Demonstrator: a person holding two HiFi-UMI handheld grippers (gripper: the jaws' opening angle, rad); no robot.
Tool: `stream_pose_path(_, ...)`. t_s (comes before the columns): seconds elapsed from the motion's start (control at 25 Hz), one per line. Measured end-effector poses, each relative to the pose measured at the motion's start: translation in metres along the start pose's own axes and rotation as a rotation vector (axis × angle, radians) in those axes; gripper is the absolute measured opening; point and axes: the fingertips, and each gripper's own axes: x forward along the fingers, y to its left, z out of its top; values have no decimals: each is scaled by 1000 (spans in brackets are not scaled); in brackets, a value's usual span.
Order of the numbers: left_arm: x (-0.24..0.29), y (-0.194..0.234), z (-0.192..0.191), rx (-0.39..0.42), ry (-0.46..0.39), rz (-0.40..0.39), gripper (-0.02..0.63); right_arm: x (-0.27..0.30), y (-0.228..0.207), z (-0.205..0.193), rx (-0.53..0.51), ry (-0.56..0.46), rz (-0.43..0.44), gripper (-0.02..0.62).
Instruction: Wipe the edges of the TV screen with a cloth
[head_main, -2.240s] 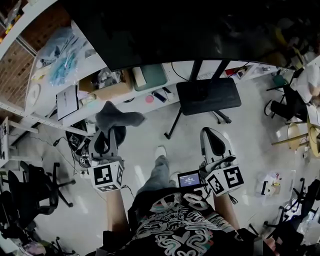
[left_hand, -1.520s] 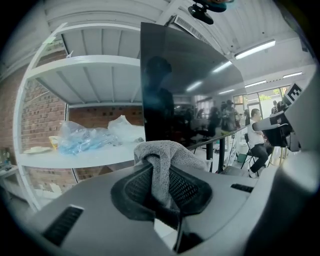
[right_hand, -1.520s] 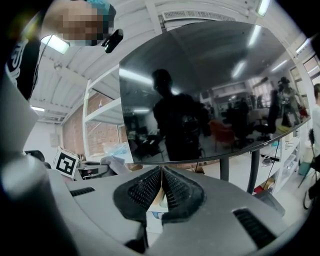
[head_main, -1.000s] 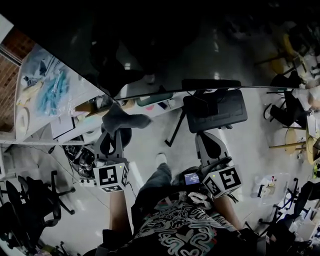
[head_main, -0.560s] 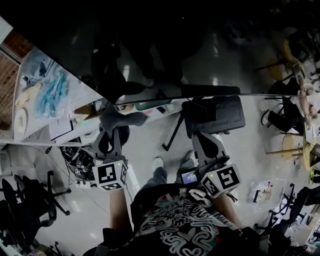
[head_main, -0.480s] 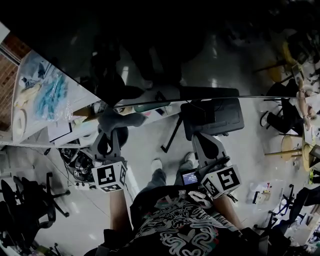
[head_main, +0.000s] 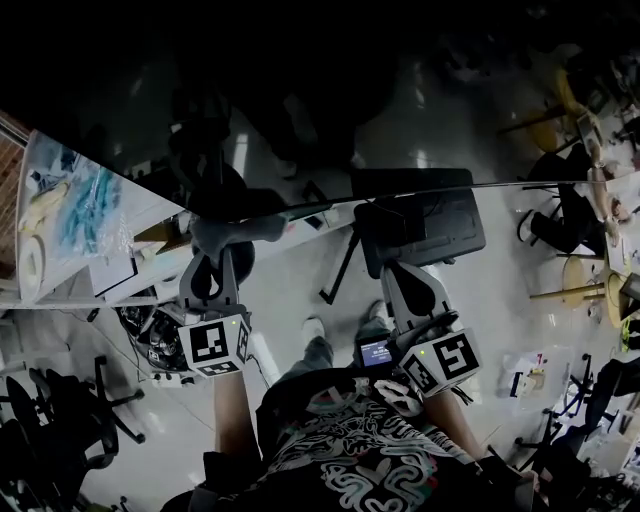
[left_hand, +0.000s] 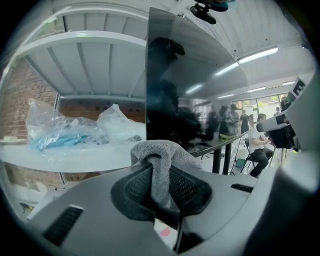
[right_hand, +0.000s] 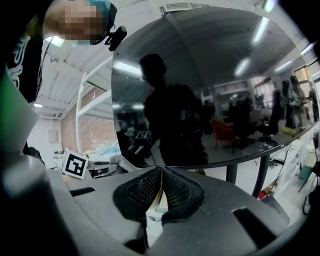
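Left gripper clenched on cloth | cloth bunched at TV screen lower-left corner, contact unclear | right gripper closed, empty, near bottom edge | best: press fold onto bezel, drag steadily along 1 edge, jaws clear of glass

The left gripper, lower left of centre, grips a grey cloth. The right gripper, lower right, has its jaws together. Both point up the frame.
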Motion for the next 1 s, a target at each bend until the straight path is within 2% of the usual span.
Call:
stream_pose_path(0.2,17,-5,3,11,-8,-36,71,-1,-11,-2,-18,14,-56,29)
stream_pose_path(0.44,25,-6,7,8,-7,-65,71,2,-9,1,-103,20,-90,29)
stream_pose_path(0.56,27,-6,7,13,1,-75,71,13,-6,-2,-138,32,-95,29)
stream_pose_path(0.72,29,-8,8,18,4,-86,71,35,-1,16,-149,-32,-88,29)
stream_pose_path(1.0,32,-9,7,-11,4,-81,71,49,2,15,-173,-3,-60,29)
